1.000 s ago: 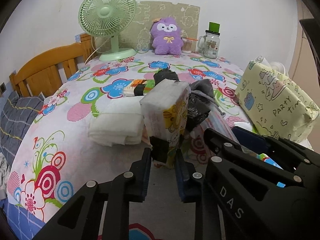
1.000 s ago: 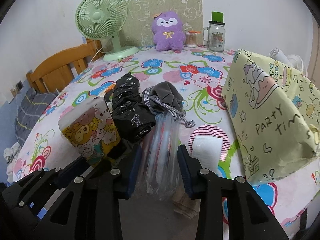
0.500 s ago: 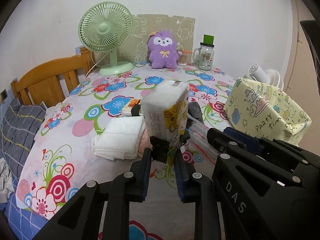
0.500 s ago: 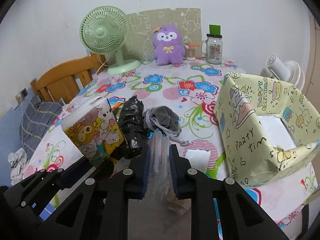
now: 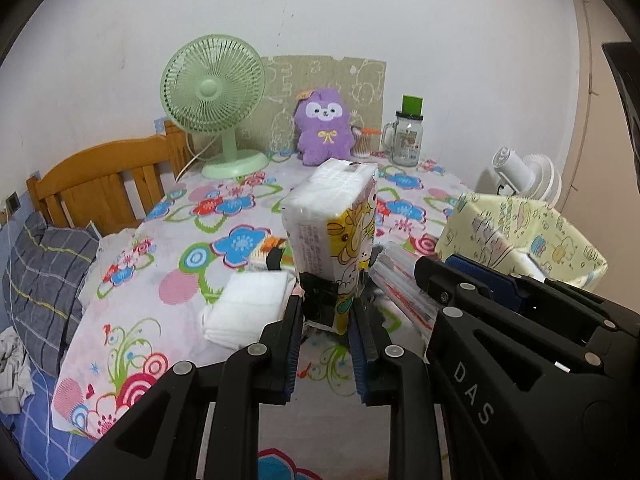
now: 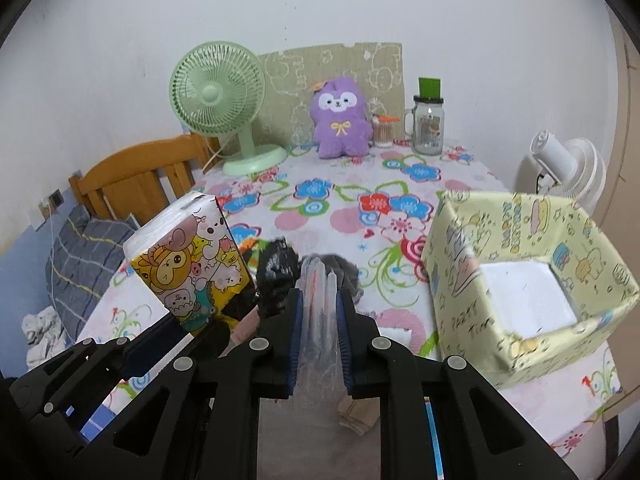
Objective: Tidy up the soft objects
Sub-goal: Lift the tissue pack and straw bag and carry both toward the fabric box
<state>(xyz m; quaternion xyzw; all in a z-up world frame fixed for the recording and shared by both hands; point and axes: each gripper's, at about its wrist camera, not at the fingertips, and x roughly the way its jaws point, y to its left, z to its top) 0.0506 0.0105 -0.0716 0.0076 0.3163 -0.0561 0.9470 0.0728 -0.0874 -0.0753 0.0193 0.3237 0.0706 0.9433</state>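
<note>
My left gripper (image 5: pixel 325 312) is shut on a cartoon-printed tissue pack (image 5: pixel 334 232), held upright above the table; the pack also shows in the right wrist view (image 6: pixel 188 264). My right gripper (image 6: pixel 318 306) is shut on a clear plastic packet (image 6: pixel 318 292), lifted off the table; the packet also shows in the left wrist view (image 5: pixel 404 280). The yellow "party time" box (image 6: pixel 516 280) stands open at the right with a white item inside (image 6: pixel 524 292). A black plastic bag (image 6: pixel 276 280) and a grey pouch (image 6: pixel 346 270) lie just beyond the right gripper. Folded white cloth (image 5: pixel 248 308) lies left of the tissue pack.
A green fan (image 6: pixel 224 100), a purple plush (image 6: pixel 340 118) and a glass jar (image 6: pixel 428 128) stand at the table's far edge. A white fan (image 6: pixel 568 168) stands behind the box. A wooden bedframe (image 5: pixel 100 184) and a plaid pillow (image 5: pixel 44 272) are at the left.
Both grippers have risen and pulled back from the table with their loads. The right jaws have closed tighter on the plastic packet. The box's open top now shows.
</note>
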